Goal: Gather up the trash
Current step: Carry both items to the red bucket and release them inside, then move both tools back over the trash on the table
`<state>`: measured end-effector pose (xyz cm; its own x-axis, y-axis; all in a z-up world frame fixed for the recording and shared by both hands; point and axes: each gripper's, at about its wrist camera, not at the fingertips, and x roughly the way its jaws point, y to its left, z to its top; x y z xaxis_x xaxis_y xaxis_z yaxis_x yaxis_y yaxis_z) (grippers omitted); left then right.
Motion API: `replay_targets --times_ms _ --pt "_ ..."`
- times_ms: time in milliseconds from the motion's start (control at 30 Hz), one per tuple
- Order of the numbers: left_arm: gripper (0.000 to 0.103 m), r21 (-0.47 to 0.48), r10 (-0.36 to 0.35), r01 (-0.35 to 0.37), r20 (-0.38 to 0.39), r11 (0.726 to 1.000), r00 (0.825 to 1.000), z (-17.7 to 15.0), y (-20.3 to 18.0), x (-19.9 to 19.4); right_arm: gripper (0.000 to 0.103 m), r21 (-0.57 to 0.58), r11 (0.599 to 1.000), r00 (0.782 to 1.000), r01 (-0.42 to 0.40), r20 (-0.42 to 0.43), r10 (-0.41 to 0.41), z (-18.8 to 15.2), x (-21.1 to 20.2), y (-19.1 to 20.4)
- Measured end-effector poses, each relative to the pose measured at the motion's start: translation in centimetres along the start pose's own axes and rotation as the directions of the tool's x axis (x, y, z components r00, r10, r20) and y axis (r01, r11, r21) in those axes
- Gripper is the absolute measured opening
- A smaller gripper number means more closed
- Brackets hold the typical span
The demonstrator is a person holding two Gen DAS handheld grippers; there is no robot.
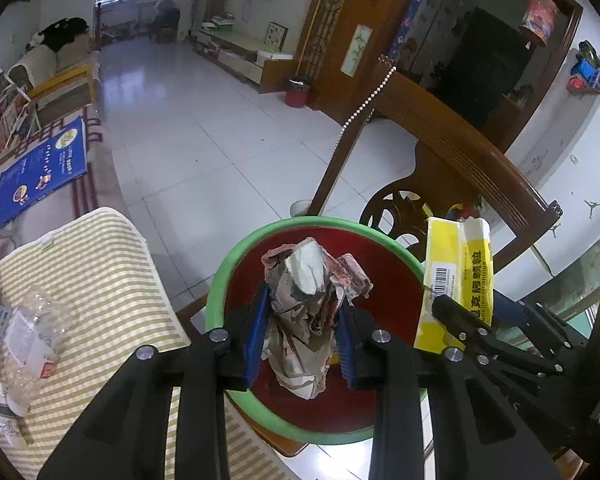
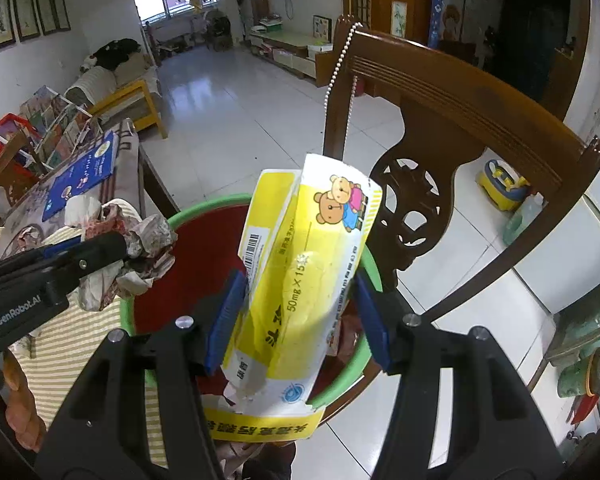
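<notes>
A: Where is the trash held?

B: A crumpled wad of printed grey and pink paper (image 1: 308, 300) is pinched between the blue pads of the left gripper (image 1: 303, 334), right above the round bin with a green rim and dark red inside (image 1: 220, 280). A flattened yellow and white cardboard medicine box with a bear printed on it (image 2: 300, 280) is seen between the blue pads of the right gripper (image 2: 296, 316), also over the bin; the jaws are set about half apart and appear to clamp the box's sides.

A: How much is judged done?

B: Both pieces have been brought over the bin, but neither has been let go. More is left: a crushed clear plastic bottle (image 1: 28, 336) is seen lying on the yellow-striped cloth (image 1: 100, 264) beside the bin.

A: What is given by one view and not the other?

B: The bottle is shown only in the left wrist view. In the right wrist view alone, the box's bear face, some scraps already low in the bin and fingers of the person's hand (image 2: 14, 392) at the lower left are shown. Both views show the carved brown wooden chair (image 2: 460, 120) behind the bin.
</notes>
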<state>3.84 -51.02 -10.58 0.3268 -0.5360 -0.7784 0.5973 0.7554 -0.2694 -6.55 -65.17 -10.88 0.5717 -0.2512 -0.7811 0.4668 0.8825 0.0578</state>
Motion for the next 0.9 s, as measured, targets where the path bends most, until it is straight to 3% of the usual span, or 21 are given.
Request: replay_targets --times_ms 67,167,300,367,500,633,733,900 --pt "0.038 -0.006 0.001 -0.001 0.002 1.000 1.000 0.1 0.3 0.0 0.056 -0.003 1.000 1.000 0.008 0.004 -0.008 0.2 0.1 0.0" --pt "0.066 -0.016 0.012 -0.012 0.018 1.000 1.000 0.2 0.8 -0.4 0.061 0.003 1.000 1.000 0.017 0.010 -0.017 0.4 0.4 -0.2" --pt "0.068 -0.034 0.031 -0.029 0.068 0.999 0.997 0.1 2.1 -2.4 0.073 0.019 1.000 1.000 0.009 0.029 -0.010 0.7 0.2 0.1" --pt "0.070 -0.056 0.054 -0.049 0.086 0.997 0.995 -0.3 3.2 -3.5 0.074 0.024 1.000 0.999 -0.002 0.036 0.001 0.8 0.2 0.5" --pt "0.075 -0.133 0.133 -0.116 0.132 0.984 0.982 -1.6 7.0 -6.6 0.078 0.000 1.000 0.998 -0.023 0.052 0.023 0.9 -0.2 2.3" --pt "0.077 -0.222 0.240 -0.205 0.146 0.953 0.960 -3.3 12.2 -9.6 0.080 -0.024 0.998 0.996 -0.060 0.060 0.061 1.1 -0.6 5.1" --pt "0.077 -0.286 0.344 -0.295 0.142 0.912 0.928 -5.2 17.0 -12.4 0.080 -0.056 0.994 0.994 -0.094 0.057 0.097 1.0 -0.8 7.8" --pt "0.077 -0.307 0.565 -0.515 0.097 0.800 0.820 -9.3 26.0 -17.6 0.080 -0.105 0.983 0.987 -0.153 0.037 0.157 0.3 -1.2 13.4"
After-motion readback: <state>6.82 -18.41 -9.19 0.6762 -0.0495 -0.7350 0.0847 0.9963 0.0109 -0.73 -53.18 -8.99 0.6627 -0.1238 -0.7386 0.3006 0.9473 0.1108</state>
